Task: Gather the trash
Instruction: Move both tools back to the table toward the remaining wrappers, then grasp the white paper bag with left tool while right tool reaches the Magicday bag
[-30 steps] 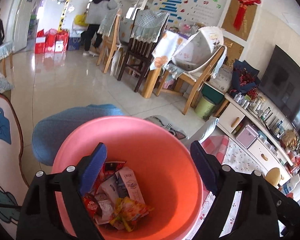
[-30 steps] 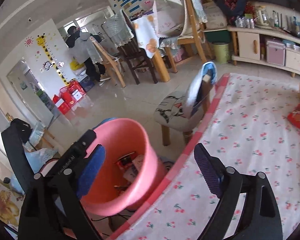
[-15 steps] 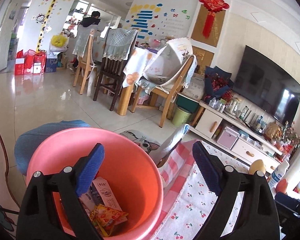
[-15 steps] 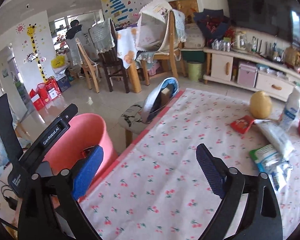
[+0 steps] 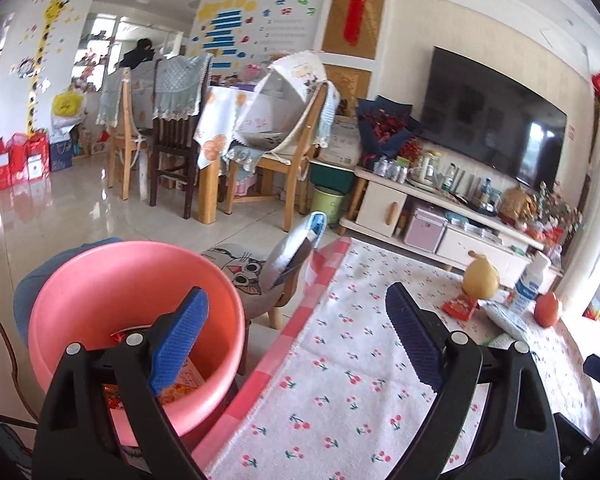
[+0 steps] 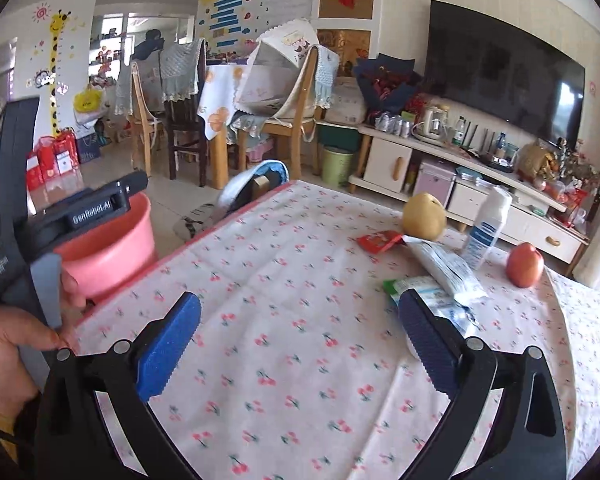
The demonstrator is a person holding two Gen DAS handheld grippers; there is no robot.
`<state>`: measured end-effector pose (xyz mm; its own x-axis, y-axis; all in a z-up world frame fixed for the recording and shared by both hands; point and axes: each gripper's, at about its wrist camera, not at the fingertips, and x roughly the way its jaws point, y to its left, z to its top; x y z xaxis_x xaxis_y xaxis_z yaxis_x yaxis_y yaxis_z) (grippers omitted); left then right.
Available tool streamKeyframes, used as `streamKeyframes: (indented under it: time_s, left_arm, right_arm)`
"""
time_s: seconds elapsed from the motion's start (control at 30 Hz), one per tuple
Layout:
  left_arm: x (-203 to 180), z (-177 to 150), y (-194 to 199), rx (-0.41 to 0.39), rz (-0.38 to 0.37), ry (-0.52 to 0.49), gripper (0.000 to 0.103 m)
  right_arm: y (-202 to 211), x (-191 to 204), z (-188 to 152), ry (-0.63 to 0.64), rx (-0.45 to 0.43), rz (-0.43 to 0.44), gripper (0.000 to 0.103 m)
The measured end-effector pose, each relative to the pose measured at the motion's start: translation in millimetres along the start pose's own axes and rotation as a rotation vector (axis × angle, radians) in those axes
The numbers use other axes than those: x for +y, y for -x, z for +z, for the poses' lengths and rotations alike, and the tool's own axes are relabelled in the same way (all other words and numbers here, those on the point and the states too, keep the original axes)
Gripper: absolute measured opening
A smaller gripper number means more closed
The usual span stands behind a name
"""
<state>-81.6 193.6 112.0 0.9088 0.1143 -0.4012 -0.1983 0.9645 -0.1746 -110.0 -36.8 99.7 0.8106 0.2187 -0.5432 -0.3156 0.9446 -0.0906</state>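
A pink bin (image 5: pixel 112 300) with snack wrappers inside stands beside the table's left edge; it also shows in the right wrist view (image 6: pixel 112 248). My left gripper (image 5: pixel 296 340) is open and empty, over the table edge next to the bin. My right gripper (image 6: pixel 300 340) is open and empty above the cherry-print tablecloth (image 6: pixel 284 280). Trash lies at the far right of the table: a red wrapper (image 6: pixel 378 240), a white-blue packet (image 6: pixel 446 268) and a green-edged wrapper (image 6: pixel 416 286). The red wrapper also shows in the left wrist view (image 5: pixel 460 306).
A yellow pear (image 6: pixel 424 216), a white bottle (image 6: pixel 486 228) and a red apple (image 6: pixel 524 264) stand by the trash. A small stool with a cat cushion (image 5: pixel 244 276) sits past the bin. Dining chairs (image 5: pixel 284 152) and a TV cabinet (image 5: pixel 440 224) lie beyond.
Both grippers have swung right, away from the bin and over the table. The bin has slid to the left of both views and the trash on the table has come into sight.
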Motion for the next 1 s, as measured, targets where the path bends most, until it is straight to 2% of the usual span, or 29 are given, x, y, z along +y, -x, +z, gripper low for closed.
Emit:
streamKeyframes:
  time_s: [0.13,0.27,0.47,0.57,0.67,0.77,1.0]
  left_arm:
    - [-19,-4,10,-0.003,-0.045,-0.058,0.091]
    - [-28,-8,14,0.027,-0.103,-0.044,0.091]
    - [-51,-14,18,0.089,-0.158,-0.05,0.091]
    - [-71,-14,14,0.123,-0.162,-0.076,0.091]
    - [-95,-15,9,0.159,-0.206,-0.091,0.091]
    - [-126,-11,-6,0.225,-0.236,-0.104,0.091]
    - [-197,-9,-66,0.425,-0.338,-0.019,0.091]
  right_arm:
    - [7,-14,-16,-0.011,0.029,0.001,0.098]
    - [15,-35,-38,-0.04,0.046,0.013,0.098]
    - [18,-74,-57,-0.15,0.07,0.05,0.098]
    - [19,-96,-58,-0.197,0.078,0.038,0.098]
    - [17,-124,-59,-0.269,0.1,0.017,0.098]
    - [11,-152,-61,-0.333,0.146,-0.001,0.098]
    - [3,-195,-69,-0.42,0.235,-0.072,0.098]
